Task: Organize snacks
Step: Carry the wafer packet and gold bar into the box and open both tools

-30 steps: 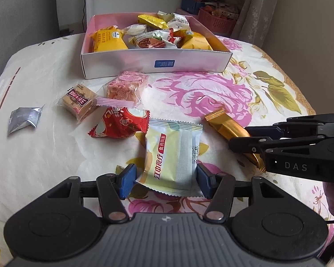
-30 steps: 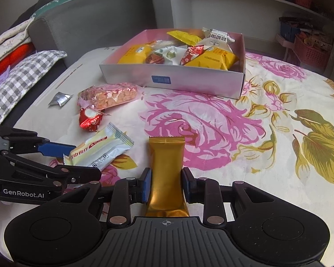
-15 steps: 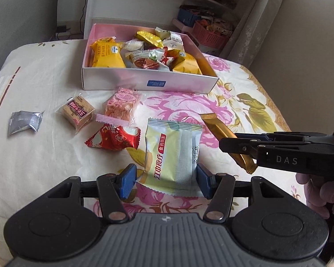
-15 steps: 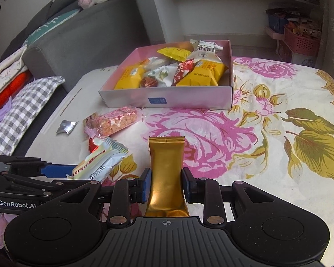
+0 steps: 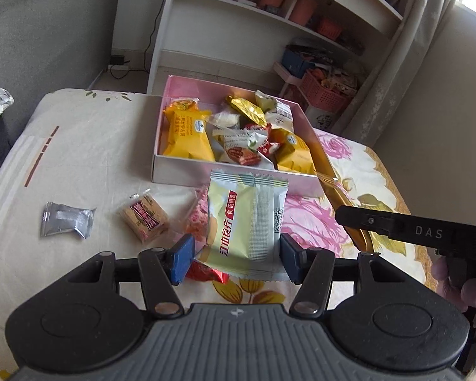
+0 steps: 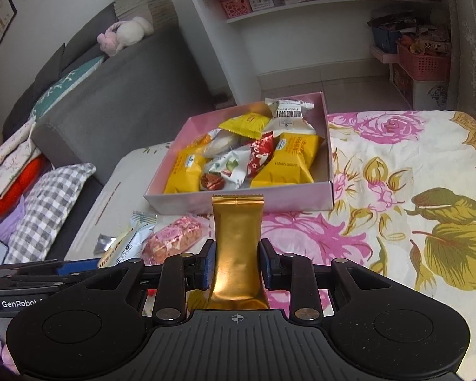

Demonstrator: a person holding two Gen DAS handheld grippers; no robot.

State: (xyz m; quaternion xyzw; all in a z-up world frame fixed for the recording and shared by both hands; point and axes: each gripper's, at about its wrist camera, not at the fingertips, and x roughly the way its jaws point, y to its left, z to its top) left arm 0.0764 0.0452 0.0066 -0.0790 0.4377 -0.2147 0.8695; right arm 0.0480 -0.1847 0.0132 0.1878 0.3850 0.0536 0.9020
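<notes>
the left gripper (image 5: 234, 255) is clamped on a pale green packet (image 5: 246, 222) at the centre of its frame, held up in front of the pink box (image 5: 174, 171). the right gripper (image 6: 237, 263) pinches a gold packet (image 6: 236, 241), its top edge just below the box of snacks (image 6: 330, 187).

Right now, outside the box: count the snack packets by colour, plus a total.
Pale green packet, held in the left gripper: 1
Gold packet, held in the right gripper: 1
Silver packet: 1
Tan packet: 1
Pink packet: 1
Red packet: 1
Total outside the box: 6
</notes>
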